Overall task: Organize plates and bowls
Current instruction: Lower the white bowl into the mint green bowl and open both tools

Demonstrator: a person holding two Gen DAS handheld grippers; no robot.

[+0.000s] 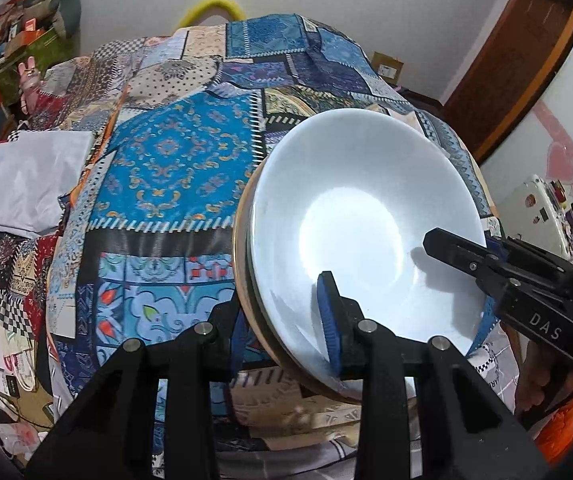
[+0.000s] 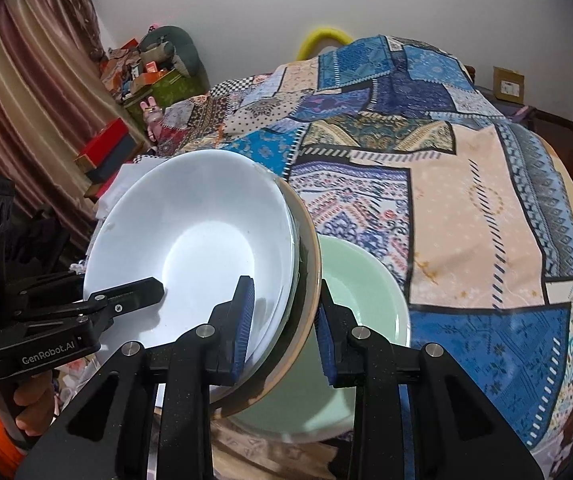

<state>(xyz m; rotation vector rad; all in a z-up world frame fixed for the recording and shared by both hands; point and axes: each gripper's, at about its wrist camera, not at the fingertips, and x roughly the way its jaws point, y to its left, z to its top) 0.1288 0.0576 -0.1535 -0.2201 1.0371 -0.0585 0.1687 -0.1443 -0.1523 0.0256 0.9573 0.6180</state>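
Gripping plate stack (image 1: 350, 216) rim, both jaws clenched; patchwork cloth (image 1: 174, 152) beyond bare.

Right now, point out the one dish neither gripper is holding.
The pale green dish, resting on the patchwork cloth. The left gripper and right gripper both clamp the lifted stack: white plate over a tan-rimmed one.

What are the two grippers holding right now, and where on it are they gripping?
Both hold a stack of plates, white on top. The left gripper and right gripper each clamp its rim, at different spots on the near edge.
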